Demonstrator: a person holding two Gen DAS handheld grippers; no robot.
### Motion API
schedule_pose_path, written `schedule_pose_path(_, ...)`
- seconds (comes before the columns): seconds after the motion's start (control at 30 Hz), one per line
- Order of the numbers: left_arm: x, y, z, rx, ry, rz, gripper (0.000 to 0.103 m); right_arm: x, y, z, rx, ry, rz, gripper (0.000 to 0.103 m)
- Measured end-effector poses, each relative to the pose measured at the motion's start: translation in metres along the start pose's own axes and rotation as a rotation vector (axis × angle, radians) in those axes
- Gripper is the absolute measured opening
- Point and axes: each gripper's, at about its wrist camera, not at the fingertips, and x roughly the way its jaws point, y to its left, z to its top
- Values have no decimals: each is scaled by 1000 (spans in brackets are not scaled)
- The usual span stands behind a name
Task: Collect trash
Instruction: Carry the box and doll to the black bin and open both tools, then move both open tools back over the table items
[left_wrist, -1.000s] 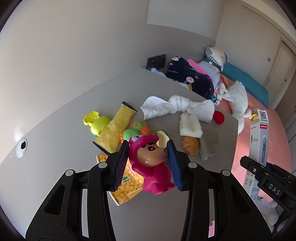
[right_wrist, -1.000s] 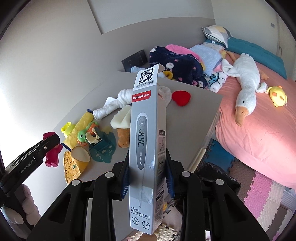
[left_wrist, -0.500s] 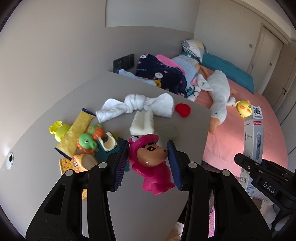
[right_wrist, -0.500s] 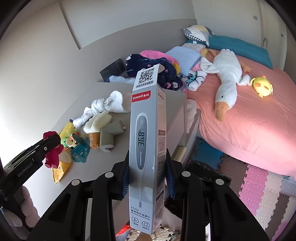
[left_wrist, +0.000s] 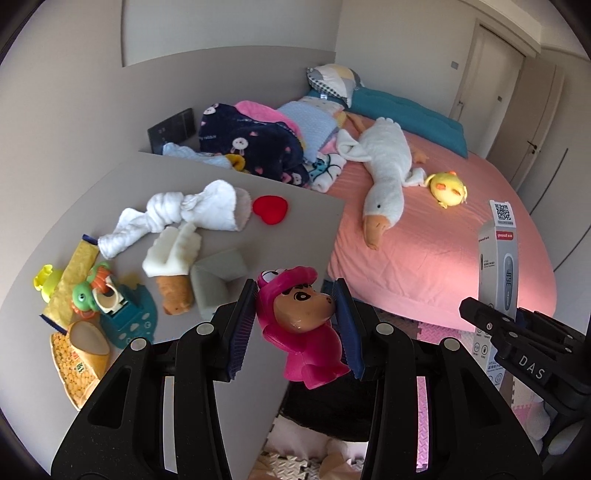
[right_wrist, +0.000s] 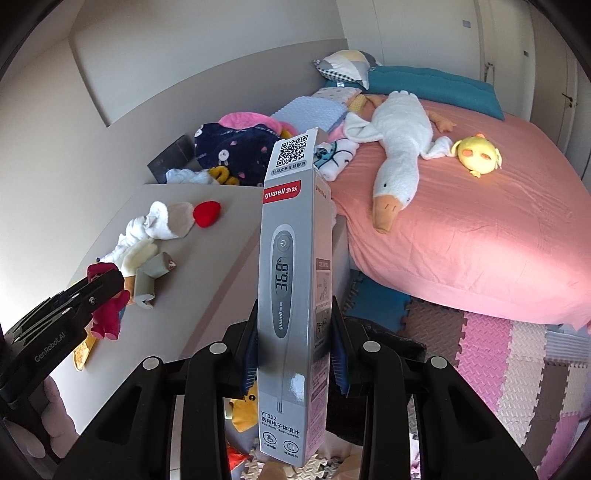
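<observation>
Thermometer box (right_wrist: 293, 295): tall, narrow grey cardboard carton with a red brand band and a QR flap on top, held upright in the right tool (right_wrist: 293, 354), both pads pressed to its sides; its foot hangs over the foam floor mats (right_wrist: 517, 354).
Pink figure (left_wrist: 299, 325): glossy moulded plastic toy, brown face in a magenta hood, clamped at the head between the ribbed blue pads of the left tool (left_wrist: 295, 325), past the near corner of the worktop (left_wrist: 306, 236).
Hidden: the box covers the worktop's right edge in the right wrist view; the dark mass under both tools is too shadowed to make out.
Cut off: the snack packet (left_wrist: 74, 365) at the worktop's left edge is partly under a beige oval piece.
Worktop clutter: a knotted white towel (left_wrist: 173, 214), soft and wrinkled; a red heart (left_wrist: 270, 209); a grey folded sock (left_wrist: 218, 280); a teal plastic toy (left_wrist: 125, 317).
Bed (left_wrist: 443, 258): smooth pink sheet carrying a plush white goose (left_wrist: 384, 173) and a round yellow chick (left_wrist: 448, 190).
</observation>
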Motion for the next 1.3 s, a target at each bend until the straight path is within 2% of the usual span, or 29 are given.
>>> schedule_pose_path(0.33, 27, -57, -6, 111, 70, -90, 42, -2, -50, -3, 63, 17, -63, 35)
schedule_pose_path(0.37, 30, -61, -7, 122, 79, -101, 48, -1, -53, -3, 62, 27, -68, 38)
schedule_pose_path(0.4, 32, -65, -7, 129, 89, -106, 72, -1, -58, -2, 66, 30, -97, 51)
schedule_pose_path(0.47, 32, -71, -7, 128, 74, -96, 97, -5, -66, -1, 91, -4, -158, 66)
schedule_pose_path(0.57, 33, -77, -5, 142, 59, -98, 97, -15, -81, 3, 124, -58, -224, 67)
schedule_pose_path(0.8, 38, -80, -3, 153, 72, -104, 97, -23, -101, 6, 170, -85, -242, 67)
schedule_pose_path(1.0, 35, -77, -3, 148, 64, -107, 97, -21, -93, 4, 168, -78, -235, 67)
schedule_pose_path(1.3, 26, -49, -4, 107, 59, -56, 97, -13, -65, 6, 119, -66, -188, 67)
